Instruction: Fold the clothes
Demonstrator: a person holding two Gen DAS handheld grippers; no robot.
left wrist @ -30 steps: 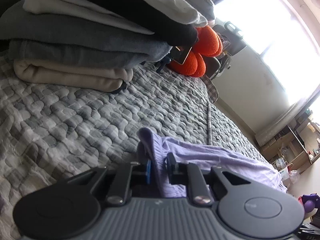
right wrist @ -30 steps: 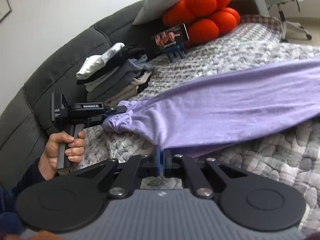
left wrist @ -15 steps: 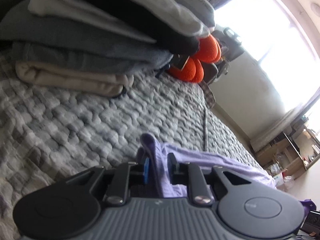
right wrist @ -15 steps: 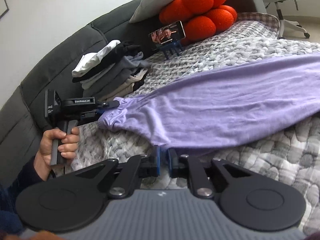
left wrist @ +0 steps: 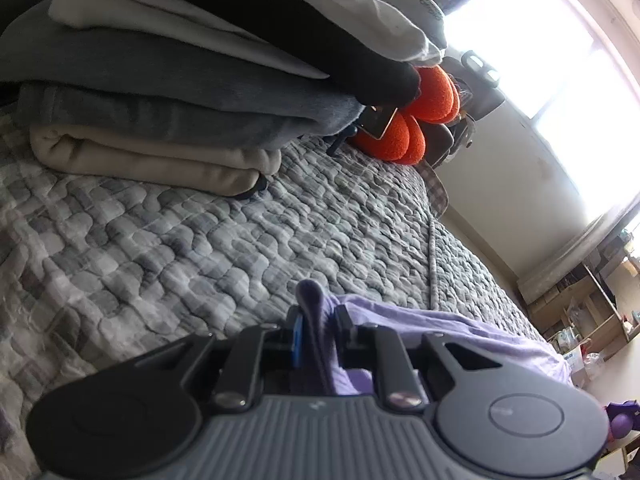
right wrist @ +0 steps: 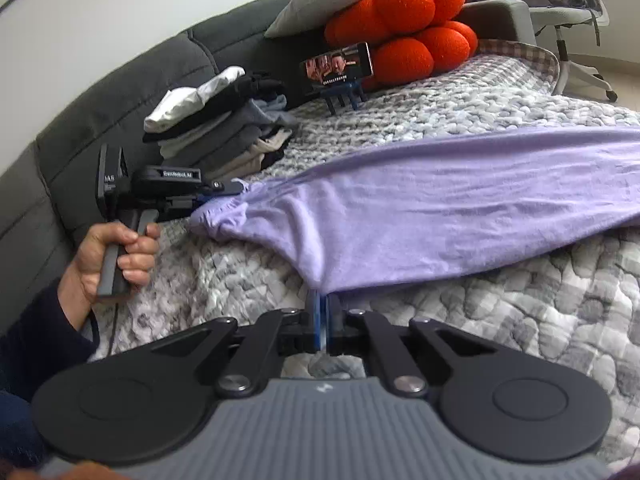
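A lilac garment lies stretched across the grey quilted cover. In the left wrist view my left gripper is shut on a bunched fold at the end of the lilac garment. In the right wrist view that same left gripper holds the garment's gathered left end, with a hand around its handle. My right gripper has its jaws closed together on the garment's near lower corner, just above the quilt.
A stack of folded clothes sits against the dark grey sofa back, close to the left gripper. Behind it are a phone on a blue stand, an orange cushion and an office chair.
The right gripper's jaws parted slightly half a second ago and have closed again on the garment's corner. The left gripper has kept its grip and its place.
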